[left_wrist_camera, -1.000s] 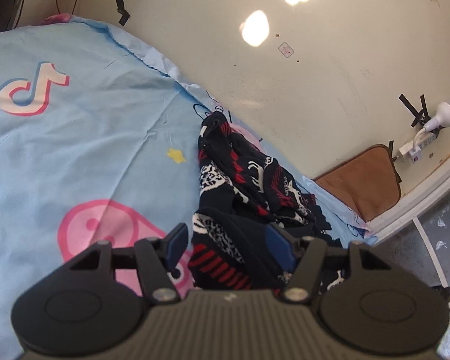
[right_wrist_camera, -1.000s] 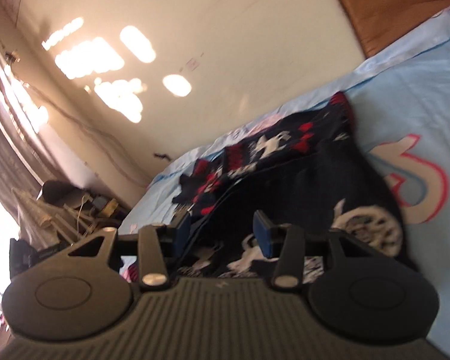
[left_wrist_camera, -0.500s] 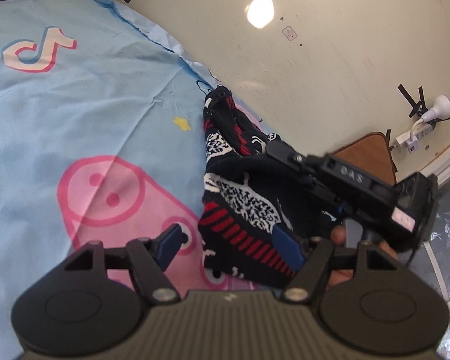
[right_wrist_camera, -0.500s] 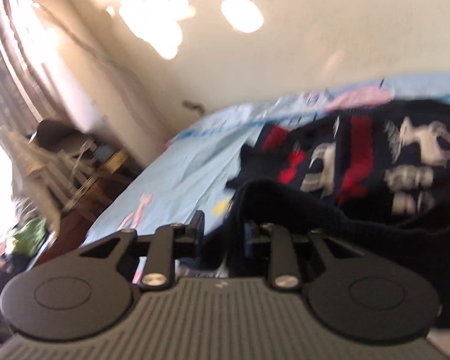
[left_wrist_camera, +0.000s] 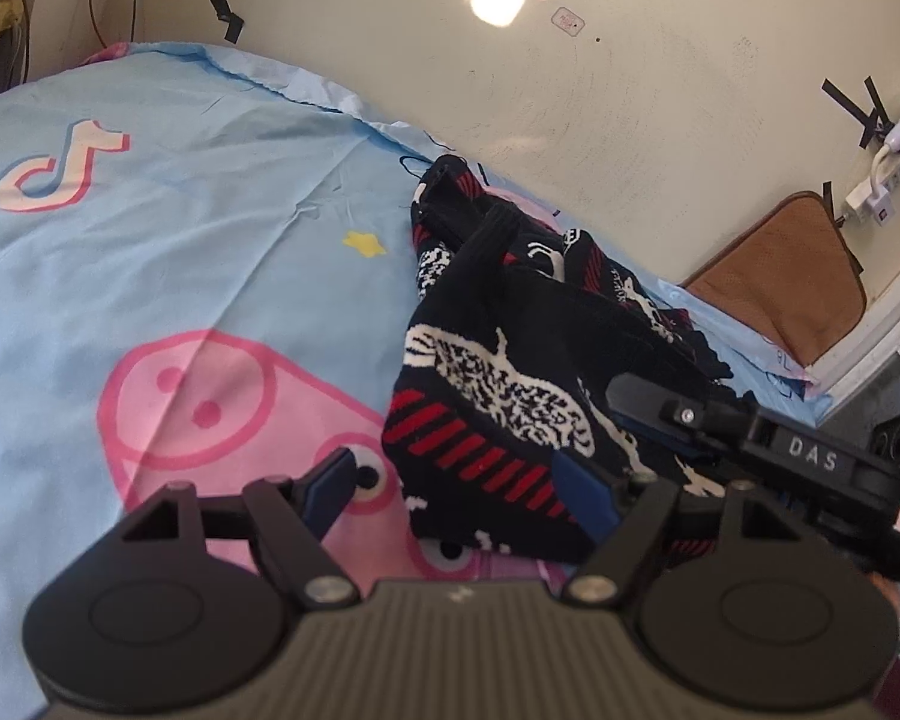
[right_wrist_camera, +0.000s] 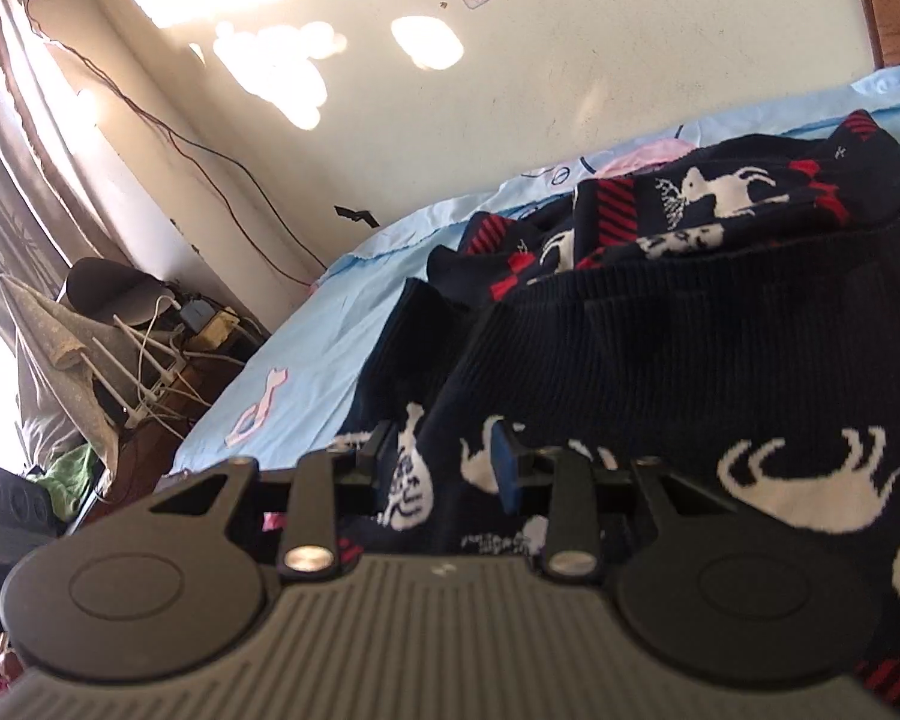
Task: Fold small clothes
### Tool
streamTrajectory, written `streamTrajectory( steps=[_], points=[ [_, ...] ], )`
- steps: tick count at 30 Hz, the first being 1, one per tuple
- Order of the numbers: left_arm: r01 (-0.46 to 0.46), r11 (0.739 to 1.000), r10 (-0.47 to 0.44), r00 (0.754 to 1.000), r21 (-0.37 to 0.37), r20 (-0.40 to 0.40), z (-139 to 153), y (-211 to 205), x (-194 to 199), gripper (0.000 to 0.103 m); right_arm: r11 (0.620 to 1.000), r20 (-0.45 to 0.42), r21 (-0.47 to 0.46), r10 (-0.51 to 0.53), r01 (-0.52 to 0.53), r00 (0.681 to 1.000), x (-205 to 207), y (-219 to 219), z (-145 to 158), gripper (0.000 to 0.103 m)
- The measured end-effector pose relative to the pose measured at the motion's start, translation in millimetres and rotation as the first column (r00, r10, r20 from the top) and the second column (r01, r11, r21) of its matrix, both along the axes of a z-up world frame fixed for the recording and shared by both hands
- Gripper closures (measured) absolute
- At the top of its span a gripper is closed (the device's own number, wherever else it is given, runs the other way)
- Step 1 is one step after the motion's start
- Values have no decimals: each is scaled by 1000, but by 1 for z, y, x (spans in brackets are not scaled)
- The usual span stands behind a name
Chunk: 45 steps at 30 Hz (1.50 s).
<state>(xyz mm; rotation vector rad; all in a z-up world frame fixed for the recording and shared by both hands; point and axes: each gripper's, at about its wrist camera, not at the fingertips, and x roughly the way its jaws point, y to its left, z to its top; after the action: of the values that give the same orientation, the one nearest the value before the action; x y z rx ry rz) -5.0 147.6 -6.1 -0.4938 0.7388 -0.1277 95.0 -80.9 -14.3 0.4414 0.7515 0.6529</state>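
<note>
2 opening, sweater [left_wrist_camera: 510, 324] between | left claw [left_wrist_camera: 456, 474] apart | right claw [right_wrist_camera: 441, 456] grip unclear | curtain [right_wrist_camera: 6, 138]: right view only

Left gripper [left_wrist_camera: 459, 489] jaws opening; right gripper [right_wrist_camera: 444, 468] narrower, reopening.

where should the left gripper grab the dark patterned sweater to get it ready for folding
Judging by its pose, the near hem of the sweater, by the red stripes, looks best. That edge hangs free over the blue sheet, right ahead of the left gripper, whose jaws have just been opening with nothing pinched. Come in from the near side, low. The right gripper already straddles a fold.
</note>
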Motion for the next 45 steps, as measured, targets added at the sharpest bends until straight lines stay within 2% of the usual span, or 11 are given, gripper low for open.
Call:
streamTrajectory(
  steps=[4, 12, 15, 25, 29, 34, 36, 40, 42, 44, 45],
  points=[
    [-21, 997, 21, 1000, 71, 1, 4, -8, 0, 26, 999, -26, -50, 8, -9, 1000, -3, 5, -14, 67],
    [-55, 984, 58, 998, 167, -14, 4, -16, 5, 25, 998, -28, 57, 5, -4, 1000, -4, -11, -25, 67],
    [-58, 983, 64, 998, 173, -26, 0, -16, 7, 24, 997, -28, 81, 6, -4, 1000, -5, -14, -26, 66],
    [-58, 979, 64, 998, 196, -26, -4, -19, 10, 15, 990, 10, 139, 34, -35, 999, -7, -14, -25, 44],
    [-41, 983, 46, 999, 177, -22, -6, -18, 11, 1, 986, 23, 163, 43, -47, 999, -8, -15, -25, 37],
    [-38, 987, 40, 999, 154, -15, -7, -13, 13, 0, 972, 64, 211, 94, -106, 993, -9, -14, -24, 12],
    [-47, 991, 49, 999, 123, -14, -6, -8, 15, 0, 966, 73, 225, 111, -125, 991, -9, -13, -24, 8],
    [-108, 994, 108, 994, 14, -20, -6, 7, 16, 0, 965, 80, 235, 100, -116, 992, -10, -15, -23, 8],
    [-180, 984, 179, 984, -9, -11, -3, 15, 13, 0, 965, 74, 246, 79, -95, 994, -10, -21, -22, 11],
    [-202, 978, 202, 979, 40, 17, 3, 16, 14, 4, 966, 57, 250, 57, -69, 997, -9, -25, -23, 24],
    [-195, 978, 193, 981, 72, 29, 6, 15, 15, 10, 966, 47, 252, 44, -55, 998, -9, -27, -23, 46]
  ],
)
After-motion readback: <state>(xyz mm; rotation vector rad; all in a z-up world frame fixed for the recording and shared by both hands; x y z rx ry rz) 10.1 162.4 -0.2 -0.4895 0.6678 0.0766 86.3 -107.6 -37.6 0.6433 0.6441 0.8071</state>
